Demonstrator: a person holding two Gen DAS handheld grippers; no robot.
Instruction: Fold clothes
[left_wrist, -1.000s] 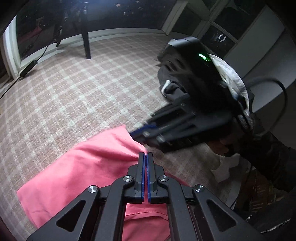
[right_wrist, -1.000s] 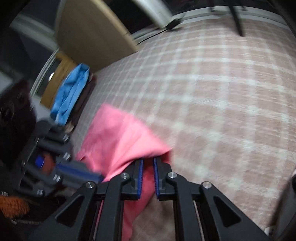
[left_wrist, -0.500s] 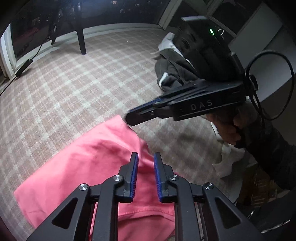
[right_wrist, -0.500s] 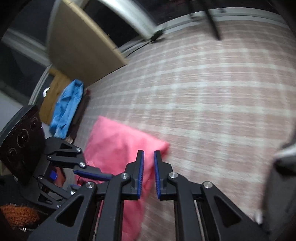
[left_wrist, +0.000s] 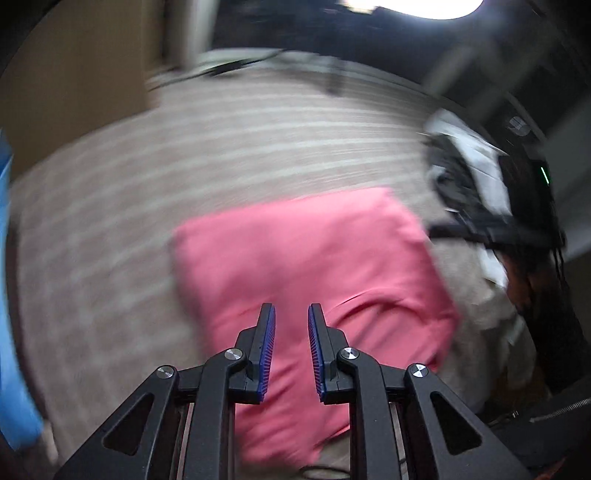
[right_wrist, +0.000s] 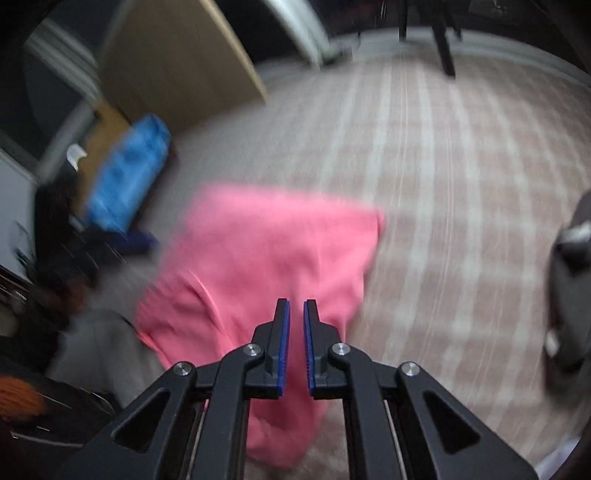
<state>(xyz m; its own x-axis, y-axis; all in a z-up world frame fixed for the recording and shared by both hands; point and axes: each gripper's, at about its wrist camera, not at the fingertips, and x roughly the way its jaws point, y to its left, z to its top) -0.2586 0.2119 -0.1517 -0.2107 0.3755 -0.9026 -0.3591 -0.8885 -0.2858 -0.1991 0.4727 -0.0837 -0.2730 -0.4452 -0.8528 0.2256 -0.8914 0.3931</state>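
Left gripper (left_wrist: 291, 317) has just opened off the pink garment (left_wrist: 314, 258), now empty; right gripper (right_wrist: 296, 314) narrowly open, empty. Garment now lies folded at 12 o'clock of both.

Looks like a room in a home, with laundry spread over a checked pink-and-cream carpet (right_wrist: 461, 184). Pink garment (left_wrist: 314, 258) lying flat on it, blue clothes (right_wrist: 125, 177) heaped at the edge, dark and white clothes (left_wrist: 465, 173) piled opposite. Pale baseboard (right_wrist: 498, 40) along the wall, dark furniture legs (right_wrist: 443, 48) standing by it, a tan wooden panel (right_wrist: 177, 62) leaning nearby.
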